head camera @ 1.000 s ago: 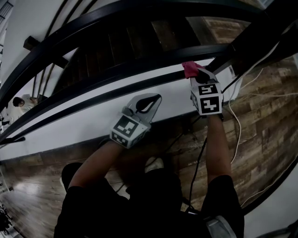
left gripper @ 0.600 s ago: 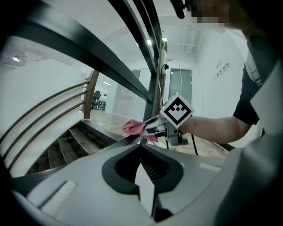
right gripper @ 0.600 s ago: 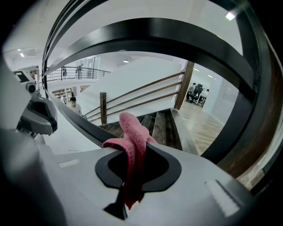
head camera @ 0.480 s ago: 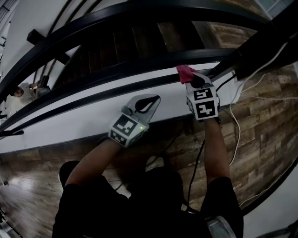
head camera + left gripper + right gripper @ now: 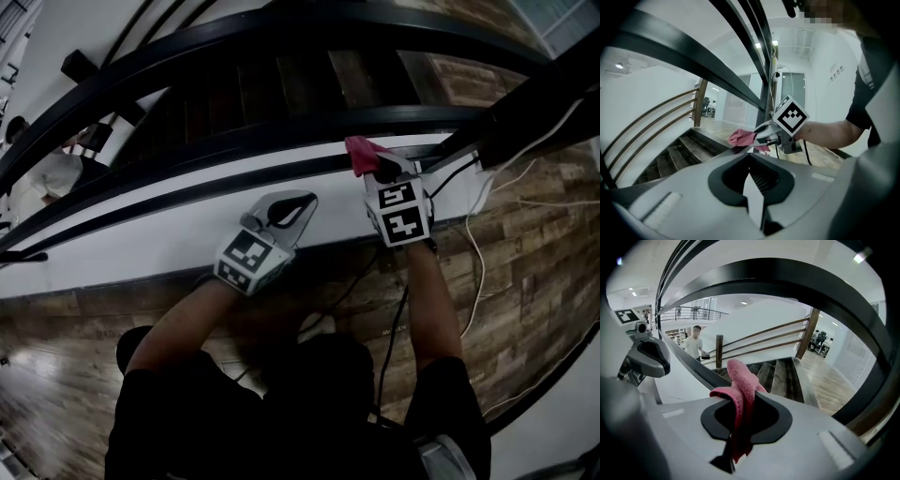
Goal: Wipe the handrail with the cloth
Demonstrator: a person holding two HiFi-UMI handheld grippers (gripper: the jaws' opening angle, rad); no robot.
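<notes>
Counting what shows gives two grippers, one cloth and three curved black rails in the head view. The right gripper (image 5: pixel 382 169) has its jaws clamped on the pink cloth (image 5: pixel 360 152), which bunches up past the fingertips and hangs down through the gap between them in the right gripper view. The cloth lies against the handrail (image 5: pixel 216 185), the lowest and thinnest of the three rails, near its right end and just short of the dark sloping post (image 5: pixel 525 103). The left gripper (image 5: pixel 298 206) has its jaws together on nothing. It hangs over the white band (image 5: pixel 122 248) under that rail, well to the left of the cloth, and whether it touches the band cannot be told. The middle rail (image 5: pixel 281 127) and the thick top rail (image 5: pixel 281 28) arch above. Between them dark wooden steps (image 5: pixel 356 75) run down, so both rails cross the line of sight to the stairs. One black cable (image 5: pixel 398 319) trails from the right gripper along the forearm. At least two white cables (image 5: pixel 473 248) lie on the wooden floor (image 5: pixel 525 281) at the right. One person (image 5: pixel 52 173) stands far off at the left edge, partly hidden behind the rails. Both of the wearer's forearms reach up from a black shirt (image 5: pixel 281 412) at the bottom.
</notes>
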